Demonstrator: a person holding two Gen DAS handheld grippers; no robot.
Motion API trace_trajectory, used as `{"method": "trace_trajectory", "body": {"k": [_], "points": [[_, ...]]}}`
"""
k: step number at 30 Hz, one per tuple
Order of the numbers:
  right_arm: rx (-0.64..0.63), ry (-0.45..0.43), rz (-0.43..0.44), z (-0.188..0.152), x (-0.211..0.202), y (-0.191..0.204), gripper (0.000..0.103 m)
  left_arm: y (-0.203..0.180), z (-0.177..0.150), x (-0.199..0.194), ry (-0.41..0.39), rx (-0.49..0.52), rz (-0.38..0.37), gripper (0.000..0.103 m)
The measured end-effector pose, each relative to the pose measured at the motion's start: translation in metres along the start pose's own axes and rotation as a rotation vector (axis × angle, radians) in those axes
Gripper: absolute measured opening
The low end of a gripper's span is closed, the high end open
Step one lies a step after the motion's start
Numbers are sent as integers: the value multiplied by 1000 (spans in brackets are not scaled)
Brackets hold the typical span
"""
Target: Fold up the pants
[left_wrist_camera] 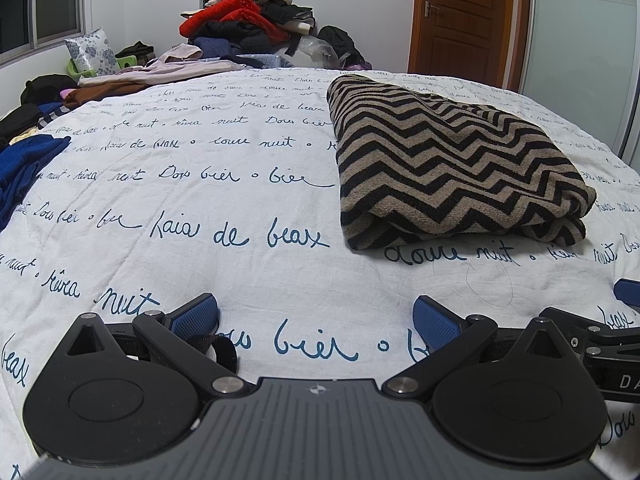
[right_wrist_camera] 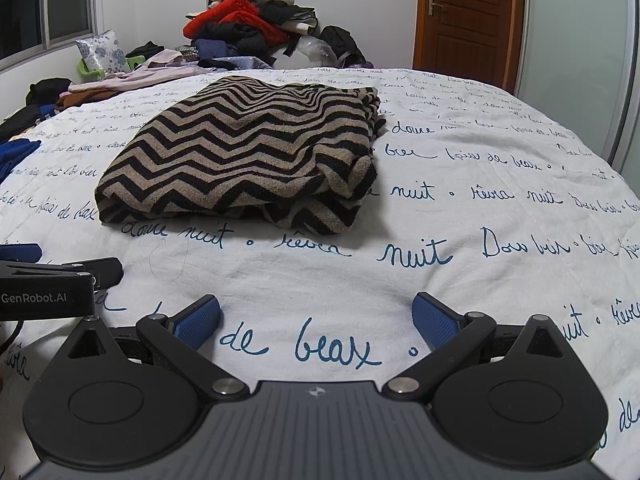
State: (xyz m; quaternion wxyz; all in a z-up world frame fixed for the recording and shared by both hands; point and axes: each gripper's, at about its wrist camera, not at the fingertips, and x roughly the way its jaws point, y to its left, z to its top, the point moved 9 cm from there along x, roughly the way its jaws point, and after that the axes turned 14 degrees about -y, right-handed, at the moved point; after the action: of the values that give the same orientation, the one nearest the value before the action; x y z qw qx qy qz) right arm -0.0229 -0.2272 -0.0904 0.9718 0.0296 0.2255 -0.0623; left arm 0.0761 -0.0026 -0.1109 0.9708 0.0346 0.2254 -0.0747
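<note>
Left wrist view: bedspread (left_wrist_camera: 200, 208), white with blue script, is seen filling the field.
Clothes heap (left_wrist_camera: 248, 20): piled at 12 o'clock, beyond the far edge.
Pants (left_wrist_camera: 448, 160): zigzag-striped, folded flat, lying at 1 o'clock.
Left gripper (left_wrist_camera: 316, 320): blue fingers (left_wrist_camera: 196, 314) spread wide, nothing held, at 6 o'clock.
Right wrist view: pants (right_wrist_camera: 248, 152) lie at 11 o'clock.
Right gripper (right_wrist_camera: 316, 318): fingers (right_wrist_camera: 434, 320) likewise spread, nothing held, well short of the pants.

Below my claws spreads the bed (left_wrist_camera: 240, 208), its white cover printed with blue script. The folded zigzag pants (left_wrist_camera: 452, 164) lie flat on it. A clothes heap (left_wrist_camera: 248, 20) sits at its far end, more garments (left_wrist_camera: 24, 160) along its left edge.
</note>
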Motion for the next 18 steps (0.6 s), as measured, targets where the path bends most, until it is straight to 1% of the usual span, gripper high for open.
{"method": "trace_trajectory", "body": {"k": [10,18], "points": [[14,-4,-18,1,2,-4,103,1,1,0,3,-5,-2,103],[10,-1,-16,1,3,-3,103,1,1,-1,2,-10,-4,103]]}}
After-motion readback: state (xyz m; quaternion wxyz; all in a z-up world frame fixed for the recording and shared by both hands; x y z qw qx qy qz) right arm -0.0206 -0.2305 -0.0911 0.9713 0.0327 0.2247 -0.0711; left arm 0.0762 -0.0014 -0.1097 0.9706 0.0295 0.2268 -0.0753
